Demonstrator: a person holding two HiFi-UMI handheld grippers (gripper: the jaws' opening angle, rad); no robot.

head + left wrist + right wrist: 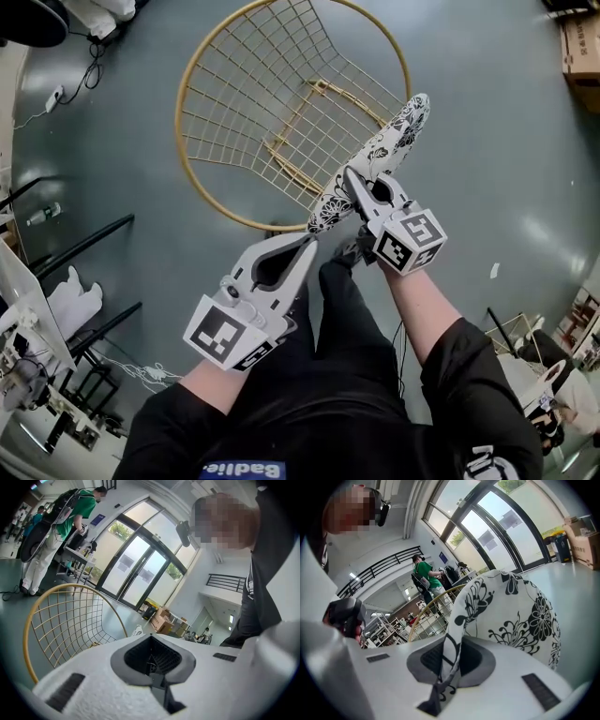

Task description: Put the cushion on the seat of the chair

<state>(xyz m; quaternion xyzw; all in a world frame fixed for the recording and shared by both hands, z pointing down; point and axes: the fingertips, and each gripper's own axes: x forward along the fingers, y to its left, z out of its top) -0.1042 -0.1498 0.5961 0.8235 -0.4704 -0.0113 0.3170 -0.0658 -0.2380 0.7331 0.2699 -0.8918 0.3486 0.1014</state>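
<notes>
While cushion (389,150) in right jaws, label (242,469) blurry

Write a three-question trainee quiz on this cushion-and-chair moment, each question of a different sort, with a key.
1. True or false: the cushion already lies on the seat of the chair.
2. Which one clamps the cushion? A the left one; B the right hand-held gripper; C both.
3. Fill in: the cushion's white fabric carries a black ____ print.

Key: 1 false, it is held in the air over the chair's edge; 2 B; 3 floral.
</notes>
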